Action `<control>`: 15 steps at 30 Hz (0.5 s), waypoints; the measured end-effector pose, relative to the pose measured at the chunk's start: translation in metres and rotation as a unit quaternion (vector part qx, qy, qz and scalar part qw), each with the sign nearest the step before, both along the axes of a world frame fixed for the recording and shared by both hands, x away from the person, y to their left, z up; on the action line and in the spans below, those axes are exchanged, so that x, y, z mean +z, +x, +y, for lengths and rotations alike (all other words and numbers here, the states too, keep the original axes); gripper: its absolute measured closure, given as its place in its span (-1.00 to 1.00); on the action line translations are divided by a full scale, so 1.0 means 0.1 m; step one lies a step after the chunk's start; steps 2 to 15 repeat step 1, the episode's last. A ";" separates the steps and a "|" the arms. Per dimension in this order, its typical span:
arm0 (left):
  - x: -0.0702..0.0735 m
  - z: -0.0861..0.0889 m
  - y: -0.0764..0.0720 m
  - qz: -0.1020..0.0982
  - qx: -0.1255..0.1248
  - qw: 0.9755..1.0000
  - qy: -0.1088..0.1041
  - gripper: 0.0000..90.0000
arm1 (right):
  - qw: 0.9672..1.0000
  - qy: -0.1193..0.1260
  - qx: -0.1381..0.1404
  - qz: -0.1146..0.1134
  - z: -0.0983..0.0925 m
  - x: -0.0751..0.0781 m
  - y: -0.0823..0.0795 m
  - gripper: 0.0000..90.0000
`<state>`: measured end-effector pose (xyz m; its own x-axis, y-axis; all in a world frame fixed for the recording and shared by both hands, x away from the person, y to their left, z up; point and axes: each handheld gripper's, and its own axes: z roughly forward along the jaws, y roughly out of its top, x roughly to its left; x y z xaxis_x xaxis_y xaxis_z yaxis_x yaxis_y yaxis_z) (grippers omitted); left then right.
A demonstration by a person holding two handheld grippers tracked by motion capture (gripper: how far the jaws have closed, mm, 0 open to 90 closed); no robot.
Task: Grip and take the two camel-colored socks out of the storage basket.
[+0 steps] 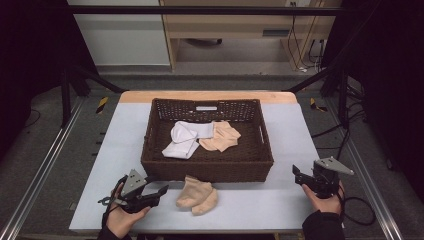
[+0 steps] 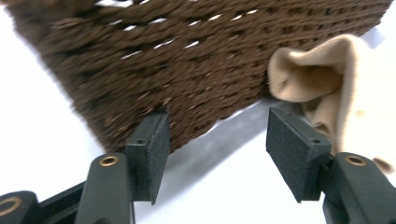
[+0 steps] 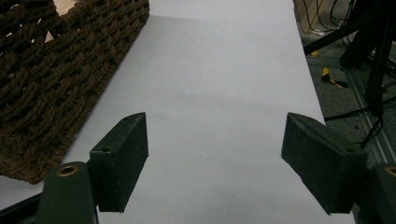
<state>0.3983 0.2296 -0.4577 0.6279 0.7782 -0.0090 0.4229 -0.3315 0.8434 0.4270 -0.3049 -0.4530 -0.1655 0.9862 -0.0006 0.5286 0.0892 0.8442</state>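
Observation:
A brown woven basket stands on the middle of the table. A white cloth piece and a beige sock lie inside it. A pair of beige socks lies on the mat just in front of the basket. My left gripper sits low at the front left, just left of that pair, jaws open and empty. In the left gripper view its jaws face the basket wall, with the beige sock beside the right pad. My right gripper rests at the front right, open and empty.
A pale grey mat covers the table, with bare strips left and right of the basket. Metal rails and black frame legs flank the table. Cables trail off the right edge onto the floor.

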 end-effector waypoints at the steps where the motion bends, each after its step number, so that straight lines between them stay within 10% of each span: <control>1: -0.01 0.02 0.01 0.000 0.002 1.000 0.001 -0.13 | 1.000 -0.001 0.000 -0.001 0.00 0.00 0.00 -0.49; 15: -0.01 0.02 0.01 0.000 0.002 1.000 0.001 -0.13 | 1.000 -0.001 0.000 -0.001 0.00 0.00 0.00 -0.49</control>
